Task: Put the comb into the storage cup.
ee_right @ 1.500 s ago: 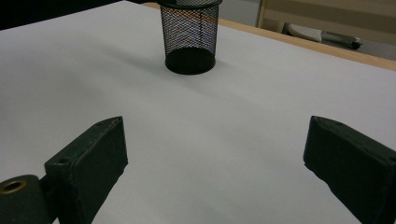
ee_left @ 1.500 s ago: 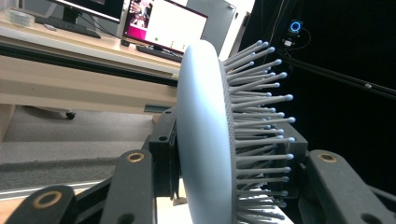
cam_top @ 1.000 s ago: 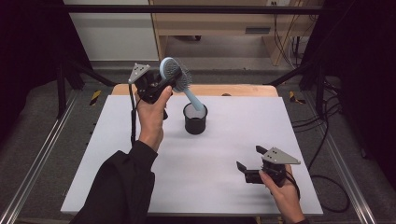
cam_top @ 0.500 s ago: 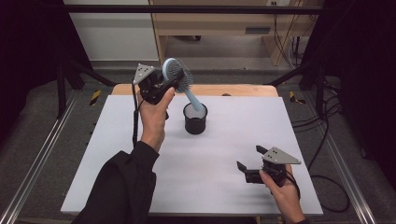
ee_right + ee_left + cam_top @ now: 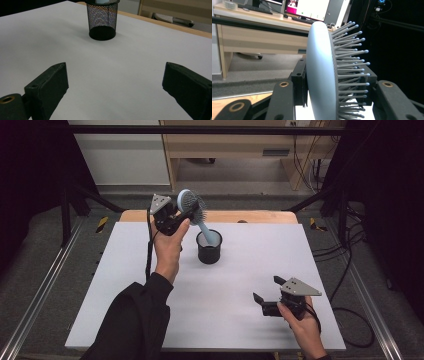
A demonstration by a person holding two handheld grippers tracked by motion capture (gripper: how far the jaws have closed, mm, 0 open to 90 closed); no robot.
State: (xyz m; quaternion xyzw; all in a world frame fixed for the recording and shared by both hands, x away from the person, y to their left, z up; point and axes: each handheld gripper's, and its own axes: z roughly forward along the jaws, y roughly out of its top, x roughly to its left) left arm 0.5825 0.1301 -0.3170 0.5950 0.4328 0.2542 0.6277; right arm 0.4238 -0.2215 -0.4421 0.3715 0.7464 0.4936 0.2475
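A light blue hairbrush (image 5: 190,201) with grey bristles is tilted above the table, and its handle reaches down into the mouth of a black mesh cup (image 5: 209,251). My left gripper (image 5: 186,213) is shut on the brush's head, raised over the table's far left-centre. In the left gripper view the brush head (image 5: 320,75) stands edge-on between the jaws of my left gripper (image 5: 334,86), bristles to the right. My right gripper (image 5: 266,288) rests open on the table at the near right, nothing between its jaws. In the right gripper view, the cup (image 5: 102,21) stands ahead of my right gripper (image 5: 115,85).
The white table top (image 5: 125,285) lies bare around the cup, with a wooden edge (image 5: 250,216) at the far side. Metal rails (image 5: 45,285) run along both sides. A wooden desk (image 5: 225,145) stands beyond the table.
The left hand with the brush has shifted slightly to the right and down in the picture, toward the cup. The right gripper has stayed still.
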